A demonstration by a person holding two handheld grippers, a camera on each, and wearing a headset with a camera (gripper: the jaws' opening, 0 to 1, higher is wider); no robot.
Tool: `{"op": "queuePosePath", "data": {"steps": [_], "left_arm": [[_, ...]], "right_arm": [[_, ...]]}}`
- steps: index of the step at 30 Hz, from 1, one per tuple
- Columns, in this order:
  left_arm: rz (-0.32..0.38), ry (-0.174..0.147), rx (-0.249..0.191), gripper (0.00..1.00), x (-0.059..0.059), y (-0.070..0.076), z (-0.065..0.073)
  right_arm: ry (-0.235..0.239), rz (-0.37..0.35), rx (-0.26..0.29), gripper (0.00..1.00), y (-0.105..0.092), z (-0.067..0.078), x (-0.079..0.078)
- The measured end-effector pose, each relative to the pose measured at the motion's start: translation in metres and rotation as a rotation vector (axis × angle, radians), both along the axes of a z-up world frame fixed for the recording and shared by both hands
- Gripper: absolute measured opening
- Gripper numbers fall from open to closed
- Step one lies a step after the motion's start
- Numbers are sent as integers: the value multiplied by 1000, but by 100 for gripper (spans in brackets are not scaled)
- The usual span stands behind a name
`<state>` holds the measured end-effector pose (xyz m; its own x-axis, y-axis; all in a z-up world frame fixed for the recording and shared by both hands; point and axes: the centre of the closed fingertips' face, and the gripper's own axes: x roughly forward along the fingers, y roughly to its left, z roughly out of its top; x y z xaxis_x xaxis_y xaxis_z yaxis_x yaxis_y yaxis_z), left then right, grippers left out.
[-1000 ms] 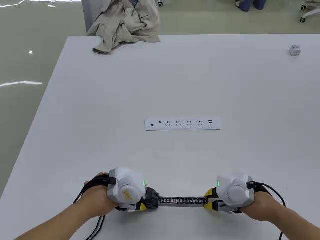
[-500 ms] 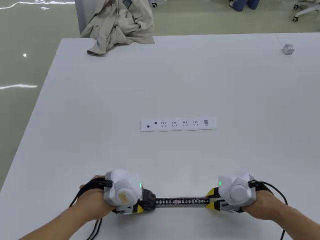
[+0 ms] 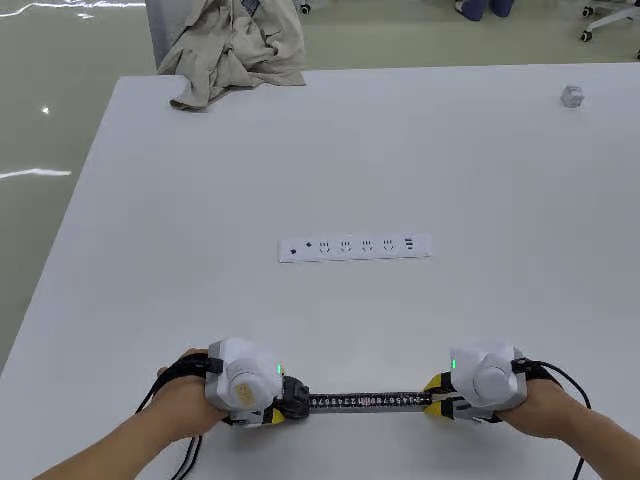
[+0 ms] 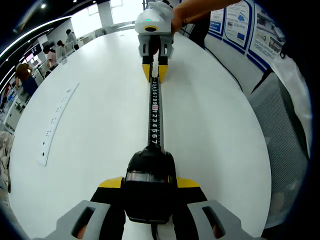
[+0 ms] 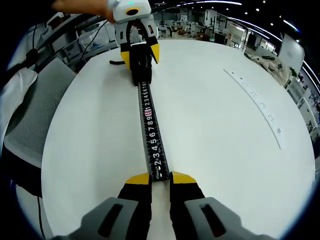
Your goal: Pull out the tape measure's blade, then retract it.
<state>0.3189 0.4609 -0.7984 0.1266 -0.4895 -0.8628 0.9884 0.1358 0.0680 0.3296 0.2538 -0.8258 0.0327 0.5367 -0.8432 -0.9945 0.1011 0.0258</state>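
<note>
Holding the tape measure stretched out between your hands, you've got the left gripper [image 4: 150,184] clamped on the chunky black plastic case [image 4: 150,167], its yellow-tipped jaws pressed against both sides. That grip anchors the body, so the spring can't drag it along the blade.

Your right gripper [image 5: 160,178] has its jaws almost together, pinching the free end of the narrow black blade with white numerals [image 5: 151,125]. With both ends held, the blade runs straight and low over the white tabletop [image 3: 400,150], close to the edge nearest you. I'd judge the pull-out is under way or done, and the retract is yet to come. Ease that end back when you do, because a released blade could whip.

The head view gives you the layout. A flat white power strip [image 3: 355,246] lies well clear, further up the table. A crumpled beige cloth [image 3: 230,45] sits at the far left corner and a small white wad [image 3: 571,96] at the far right.

The left gripper view adds the case up close, with a glossy band across its top where the blade exits. The right gripper view lets you read the low numerals climbing away from your jaws, though the end hook is hidden between them.
</note>
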Motion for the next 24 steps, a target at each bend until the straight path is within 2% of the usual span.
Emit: {"op": "queuePosePath", "data": {"steps": [24], "left_arm": [[-2, 0, 3, 33, -1, 0, 1]], "right_arm": [[4, -26, -22, 12, -34, 1, 2]]}}
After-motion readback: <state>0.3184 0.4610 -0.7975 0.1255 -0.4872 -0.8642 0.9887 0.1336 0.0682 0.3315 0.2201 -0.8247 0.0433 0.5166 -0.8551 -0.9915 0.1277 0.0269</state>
